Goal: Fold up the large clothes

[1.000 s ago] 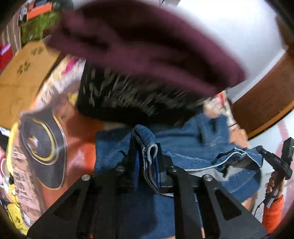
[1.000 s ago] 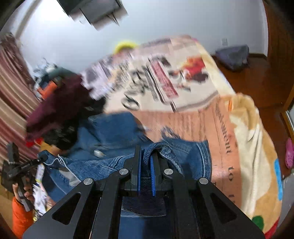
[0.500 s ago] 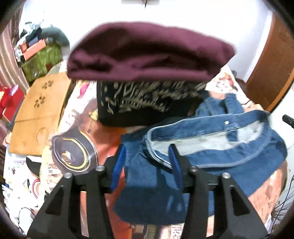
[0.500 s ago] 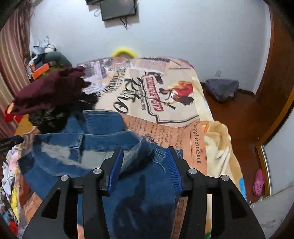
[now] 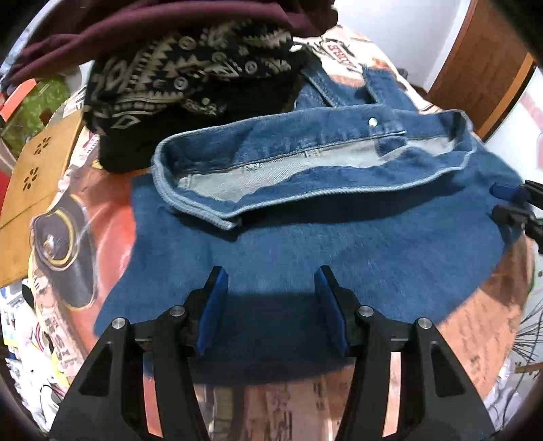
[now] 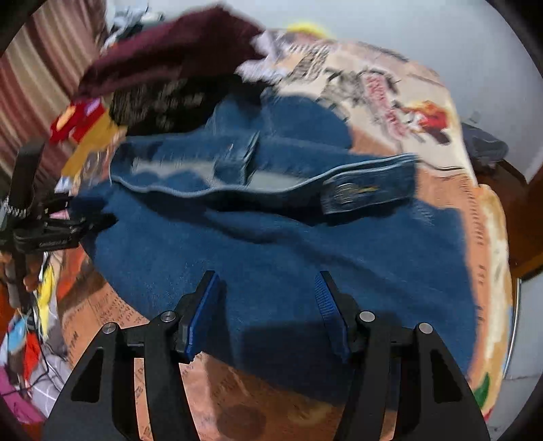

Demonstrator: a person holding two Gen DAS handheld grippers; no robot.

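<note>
left claw (image 5: 268, 281) sits bottom centre of its view w/ jaws apart, nothing between the blue pads, just released; right claw (image 6: 266, 283) same in its own view, bottom centre, jaws apart and empty. both have just been opening, and no cloth is between either pair now. jeans (image 5: 322, 244) lie across the middle of both frames on the printed blanket (image 5: 112, 190), waistband (image 5: 305, 169) doubled over onto the darker denim below, button showing up right of centre in the left view. so one fold looks done: fabric laid over itself and let go, edges roughly flat but the band gapes open w/ pale lining showing. prob still left: smoothing, at least one more fold to make it compact, then onto the pile. that pile sits upper left in both views: maroon garment (image 5: 152, 23) on top of a black patterned one (image 5: 190, 74), touching the jeans' upper edge. right claw's tips also peek in at the right edge of the left view. writing: blanket has newspaper-style print, big letters in the upper right of the right view but too blurred to read; small text lines at the bottom of the left view not legible either. leather patch (image 6: 359, 195) on the waistband, right of centre, has a yellowish logo, can't read it
</note>
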